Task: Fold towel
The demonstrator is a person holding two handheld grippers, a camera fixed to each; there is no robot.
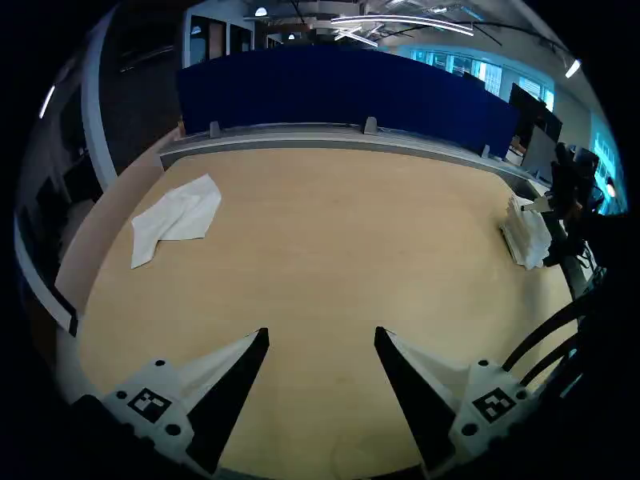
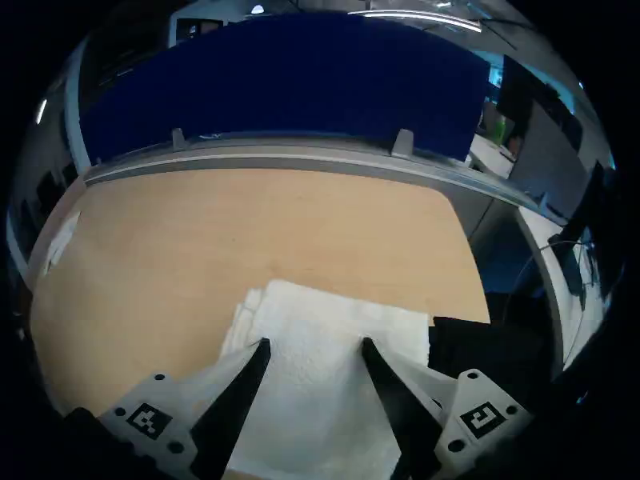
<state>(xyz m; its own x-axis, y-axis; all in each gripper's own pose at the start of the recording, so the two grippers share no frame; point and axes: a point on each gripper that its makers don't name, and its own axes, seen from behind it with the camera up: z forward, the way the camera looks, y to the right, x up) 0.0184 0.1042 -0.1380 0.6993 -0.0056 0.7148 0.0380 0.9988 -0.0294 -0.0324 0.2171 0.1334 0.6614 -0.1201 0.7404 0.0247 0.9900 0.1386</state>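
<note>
Right hand-held gripper is being held open, its two fingers spread apart over the folded towels, with nothing being clamped between them; whether the fingers are touching the cloth cannot be told. The folded towels are being seen as a white stack lying at the near right part of the counter, close to its right edge. In the left gripper view the same stack is being shown at the far right edge of the counter. The crumpled towel is being left loose and unfolded on the far left part of the counter, well apart from the stack, and in the right gripper view it is being glimpsed as a small pale patch at the left edge.

The left hand-held gripper is likewise being held wide open above bare wood, with nothing being gripped, between the two lots of cloth.

Just beside the stack on its right, a dark shape is being shown, too unclear to be named. Along the back of the counter a blue partition is being seen standing upright, and a black chair is being shown at the near right corner.
</note>
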